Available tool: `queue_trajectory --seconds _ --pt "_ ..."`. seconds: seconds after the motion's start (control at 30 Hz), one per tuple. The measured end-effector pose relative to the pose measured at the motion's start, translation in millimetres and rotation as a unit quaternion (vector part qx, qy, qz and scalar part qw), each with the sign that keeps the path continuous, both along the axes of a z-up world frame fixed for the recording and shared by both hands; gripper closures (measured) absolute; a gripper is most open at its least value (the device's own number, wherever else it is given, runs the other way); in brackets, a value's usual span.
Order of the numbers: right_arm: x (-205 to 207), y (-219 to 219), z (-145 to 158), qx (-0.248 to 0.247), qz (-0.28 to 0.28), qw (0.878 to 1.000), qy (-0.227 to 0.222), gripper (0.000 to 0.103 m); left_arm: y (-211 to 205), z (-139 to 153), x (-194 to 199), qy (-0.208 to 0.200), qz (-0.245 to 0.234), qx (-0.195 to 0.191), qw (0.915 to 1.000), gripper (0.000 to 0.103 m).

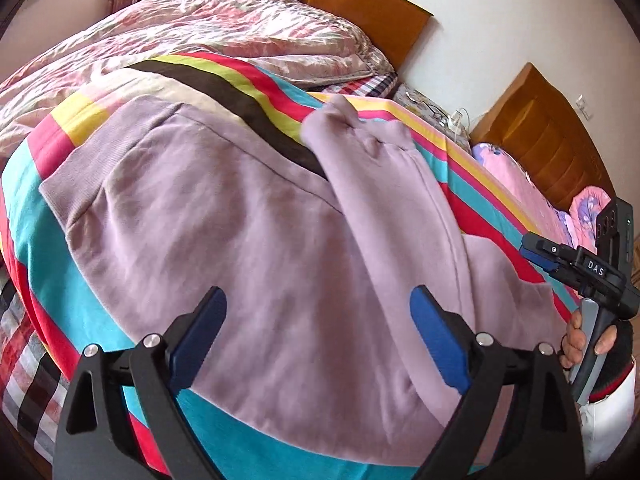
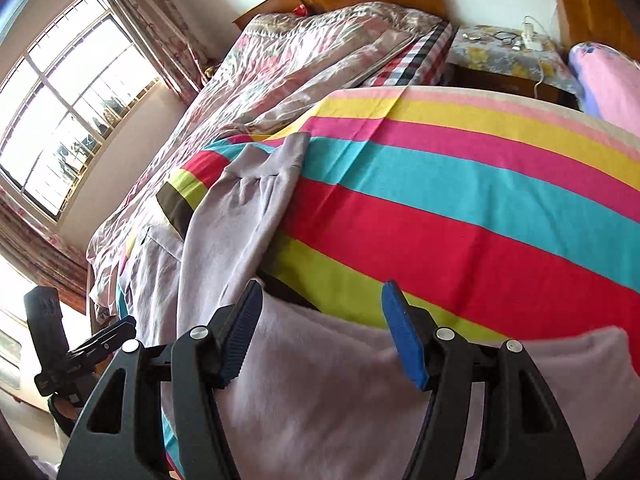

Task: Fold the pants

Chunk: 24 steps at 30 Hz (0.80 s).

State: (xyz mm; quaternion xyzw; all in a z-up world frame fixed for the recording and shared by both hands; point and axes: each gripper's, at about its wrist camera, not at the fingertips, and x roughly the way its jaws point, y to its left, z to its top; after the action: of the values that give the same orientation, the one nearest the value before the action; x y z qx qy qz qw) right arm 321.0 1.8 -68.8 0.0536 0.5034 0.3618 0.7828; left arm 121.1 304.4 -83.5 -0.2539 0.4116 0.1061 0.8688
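Note:
Lilac pants (image 1: 248, 232) lie on a striped sheet (image 1: 36, 216) on the bed. The ribbed waistband (image 1: 76, 176) is at the left, and one leg lies folded over with its cuff (image 1: 340, 120) at the far side. My left gripper (image 1: 318, 308) hovers open over the pants with nothing between its fingers. My right gripper (image 1: 534, 248), held by a hand (image 1: 576, 340), shows at the right edge. In the right wrist view my right gripper (image 2: 320, 300) stands open above the pants (image 2: 320, 392), empty. The folded leg (image 2: 236, 224) runs away to the left, and my left gripper (image 2: 120, 330) is at the far left.
A crumpled pink floral quilt (image 1: 224, 28) covers the far half of the bed below a wooden headboard (image 1: 360, 8). A nightstand (image 2: 504, 56) with chargers and cables stands beyond the sheet. There is a pink pillow (image 2: 608, 76) at the right and a window (image 2: 68, 108) at the left.

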Motion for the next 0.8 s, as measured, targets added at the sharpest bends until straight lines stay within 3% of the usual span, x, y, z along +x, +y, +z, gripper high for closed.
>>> queue_trajectory --seconds 0.13,0.27,0.37,0.4,0.47,0.5,0.63,0.8 --pt "45.6 71.7 -15.8 -0.014 0.043 0.998 0.037 0.042 59.0 -13.2 -0.9 0.005 0.036 0.007 0.9993 0.01" --pt "76.5 113.1 -34.0 -0.047 0.055 0.995 0.067 0.042 98.9 -25.1 1.5 0.004 0.046 -0.004 0.9989 0.01" --pt "85.4 123.2 -34.0 -0.038 0.058 0.995 0.072 0.059 107.8 -23.7 -3.2 -0.011 0.053 -0.024 0.9983 0.01" --pt "84.3 128.2 -34.0 -0.036 0.066 0.994 0.074 0.071 107.9 -22.4 -5.1 -0.014 0.056 -0.025 0.998 0.01" --pt "77.5 140.8 -31.2 -0.043 0.084 0.994 0.061 0.079 108.3 -18.7 -9.5 -0.023 0.063 -0.027 0.9974 0.01" --pt "72.1 147.2 -26.4 -0.05 0.091 0.994 0.043 0.091 109.4 -16.3 -10.1 -0.026 0.069 -0.027 0.9969 0.01" --pt "26.5 180.2 22.4 -0.016 0.139 0.989 -0.04 0.094 120.7 1.6 -30.9 -0.051 0.098 -0.024 0.9936 0.01" --pt "-72.0 242.0 73.0 0.026 0.257 0.96 -0.103 0.093 136.6 12.9 -63.5 -0.067 0.138 -0.025 0.9878 0.01"
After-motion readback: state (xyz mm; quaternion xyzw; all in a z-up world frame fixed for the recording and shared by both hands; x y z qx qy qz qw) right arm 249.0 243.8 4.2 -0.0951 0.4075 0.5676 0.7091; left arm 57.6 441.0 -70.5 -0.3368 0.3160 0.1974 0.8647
